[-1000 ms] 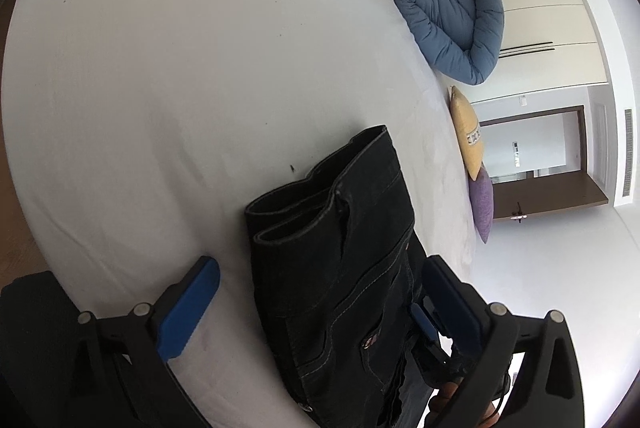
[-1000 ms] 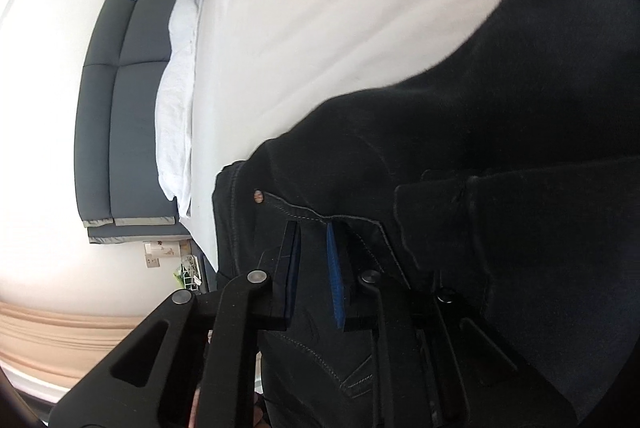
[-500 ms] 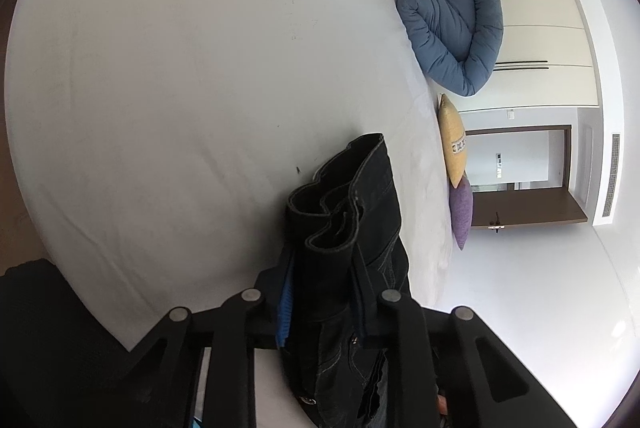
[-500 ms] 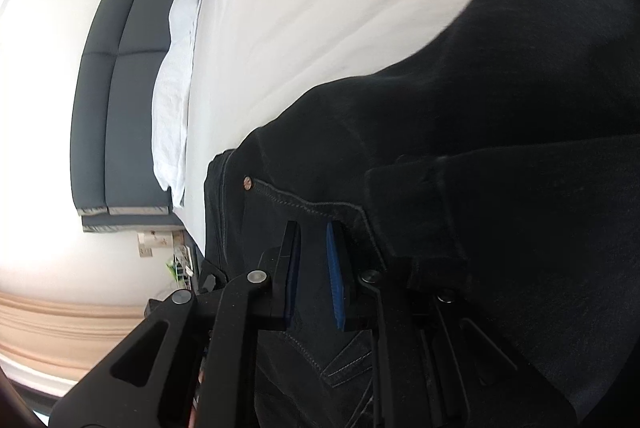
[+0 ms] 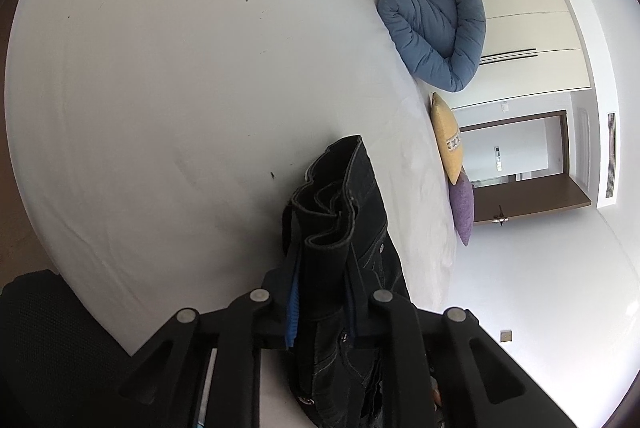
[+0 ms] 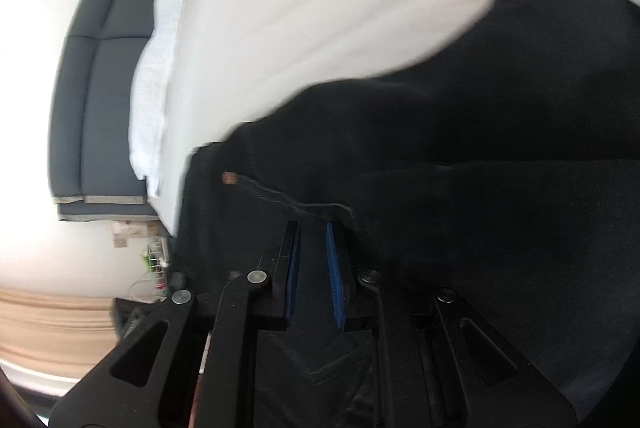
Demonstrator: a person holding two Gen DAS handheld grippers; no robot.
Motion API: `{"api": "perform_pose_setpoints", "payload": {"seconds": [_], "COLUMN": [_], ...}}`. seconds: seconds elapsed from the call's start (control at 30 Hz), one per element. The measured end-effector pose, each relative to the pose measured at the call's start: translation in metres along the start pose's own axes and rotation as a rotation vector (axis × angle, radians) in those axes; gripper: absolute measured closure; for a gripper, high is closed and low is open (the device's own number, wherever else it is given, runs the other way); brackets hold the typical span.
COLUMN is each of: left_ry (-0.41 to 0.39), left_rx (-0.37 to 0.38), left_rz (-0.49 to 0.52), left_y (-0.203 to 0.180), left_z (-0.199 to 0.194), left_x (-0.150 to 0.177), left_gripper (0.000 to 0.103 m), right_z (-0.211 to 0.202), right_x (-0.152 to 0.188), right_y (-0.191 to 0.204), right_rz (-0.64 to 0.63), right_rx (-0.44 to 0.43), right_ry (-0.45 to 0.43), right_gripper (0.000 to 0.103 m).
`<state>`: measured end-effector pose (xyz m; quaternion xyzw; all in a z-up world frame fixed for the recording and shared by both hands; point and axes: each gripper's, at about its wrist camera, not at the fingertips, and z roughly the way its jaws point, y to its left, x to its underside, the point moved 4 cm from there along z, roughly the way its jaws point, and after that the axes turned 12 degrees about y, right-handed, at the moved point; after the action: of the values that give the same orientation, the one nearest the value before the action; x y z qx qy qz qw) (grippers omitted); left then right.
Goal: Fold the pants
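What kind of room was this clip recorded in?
Most likely a bedroom: a bed with a white sheet, a grey padded headboard, a built-in wardrobe, and cushions along the bed's edge.

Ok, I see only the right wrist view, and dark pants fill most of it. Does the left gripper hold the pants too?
Observer: Yes. The left gripper has a bunched edge of the pants between its pads, and its jaws are closing on it.
Operator: What lies on the bed ahead of that gripper?
Observer: Bare white sheet, with a few small dark specks.
Operator: And at the far edge of the bed?
Observer: A yellow cushion and a purple cushion sit side by side there.
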<state>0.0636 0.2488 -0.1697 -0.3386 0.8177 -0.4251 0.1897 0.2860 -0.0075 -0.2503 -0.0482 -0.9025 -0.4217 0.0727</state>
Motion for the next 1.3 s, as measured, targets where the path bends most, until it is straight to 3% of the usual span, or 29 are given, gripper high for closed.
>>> {"api": "perform_pose_setpoints", "payload": {"seconds": [0.03,0.13,0.2,0.37,0.43,0.47,0.5,0.57,0.6,0.7,0.8,0.9,0.97,1.0,1.13,1.3], "left_ry": [-0.002,-0.009,-0.014,-0.028,-0.033,-0.032,-0.032,-0.03,-0.029,-0.025,-0.013,0.002,0.018,0.027,0.073,0.136], "left_rx": [-0.001,-0.015,-0.024,-0.043,-0.056,-0.056,-0.056,-0.062,-0.065,-0.078,-0.076,-0.073,-0.078,-0.084,-0.094,-0.115], "left_rz": [0.003,0.034,0.062,0.159,0.204,0.224,0.239,0.281,0.303,0.374,0.421,0.475,0.522,0.549,0.656,0.77], "left_y": [-0.001,-0.011,-0.019,-0.051,-0.064,-0.072,-0.079,-0.094,-0.101,-0.122,-0.139,-0.154,-0.164,-0.17,-0.192,-0.206], "left_z": [0.0,0.0,-0.001,-0.005,-0.004,-0.003,-0.001,0.001,0.002,0.006,0.01,0.013,0.019,0.023,0.043,0.067], "left_x": [0.0,0.0,0.001,0.006,0.009,0.012,0.014,0.02,0.024,0.035,0.045,0.057,0.068,0.075,0.106,0.147], "left_gripper": [0.085,0.085,0.085,0.085,0.085,0.085,0.085,0.085,0.085,0.085,0.085,0.085,0.085,0.085,0.085,0.085], "right_z": [0.0,-0.002,-0.008,-0.04,-0.045,-0.042,-0.039,-0.038,-0.036,-0.035,-0.043,-0.068,-0.089,-0.101,-0.14,-0.175], "right_x": [-0.001,0.002,0.005,0.023,0.033,0.036,0.038,0.038,0.037,0.041,0.045,0.053,0.058,0.06,0.063,0.082], "right_y": [-0.003,-0.007,-0.001,0.005,0.0,-0.008,-0.017,-0.03,-0.036,-0.04,-0.036,-0.022,-0.015,-0.015,-0.009,0.021], "right_rz": [0.007,-0.004,-0.013,-0.044,-0.054,-0.048,-0.043,-0.031,-0.037,-0.085,-0.077,-0.104,-0.114,-0.09,-0.094,-0.227], "right_rx": [-0.011,-0.028,-0.045,-0.044,0.024,0.103,0.116,0.039,0.04,0.027,0.005,-0.001,-0.057,-0.087,-0.189,-0.159], "right_ry": [-0.008,-0.029,-0.028,-0.055,-0.029,-0.008,-0.003,-0.035,-0.051,-0.103,-0.097,-0.161,-0.188,-0.207,-0.196,-0.154], "right_gripper": [0.096,0.096,0.091,0.09,0.09,0.09,0.09,0.099,0.103,0.103,0.103,0.084,0.02,0.01,0.009,0.009]}}
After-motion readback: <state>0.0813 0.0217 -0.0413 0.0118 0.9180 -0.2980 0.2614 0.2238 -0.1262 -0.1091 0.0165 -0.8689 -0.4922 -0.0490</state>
